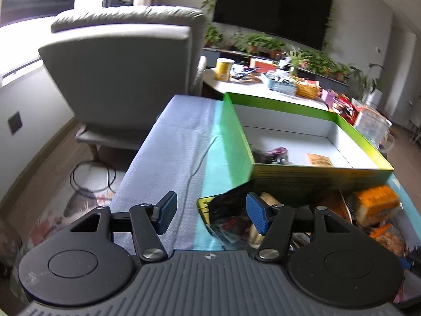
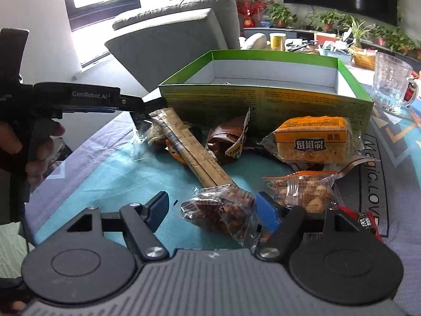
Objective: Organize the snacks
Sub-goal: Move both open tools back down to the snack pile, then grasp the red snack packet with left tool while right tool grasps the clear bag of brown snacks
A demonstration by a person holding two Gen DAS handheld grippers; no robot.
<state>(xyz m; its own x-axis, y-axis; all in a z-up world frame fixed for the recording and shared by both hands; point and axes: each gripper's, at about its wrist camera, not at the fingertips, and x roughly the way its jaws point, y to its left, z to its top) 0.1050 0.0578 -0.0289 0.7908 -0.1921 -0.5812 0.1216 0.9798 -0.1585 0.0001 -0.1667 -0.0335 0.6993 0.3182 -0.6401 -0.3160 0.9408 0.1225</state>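
A green box (image 2: 263, 100) with a white inside stands open on the table; it also shows in the left wrist view (image 1: 315, 176), holding a few packets. Loose snacks lie in front of it: an orange cake pack (image 2: 313, 139), a brown packet (image 2: 229, 142), a long tan stick pack (image 2: 194, 152), a peanut bag (image 2: 305, 192) and a clear bag of brown nuts (image 2: 223, 210). My right gripper (image 2: 210, 210) is open around the nut bag. My left gripper (image 1: 209, 210) is open over the dark snack bag (image 1: 226, 218) at the pile's left end; it also shows in the right wrist view (image 2: 147, 105).
A glass mug (image 2: 392, 81) stands right of the box. A grey armchair (image 1: 126, 68) is beyond the table's far left end. A second table (image 1: 263, 84) with cluttered items is behind. The cloth-covered table edge (image 1: 147, 158) drops to the floor at left.
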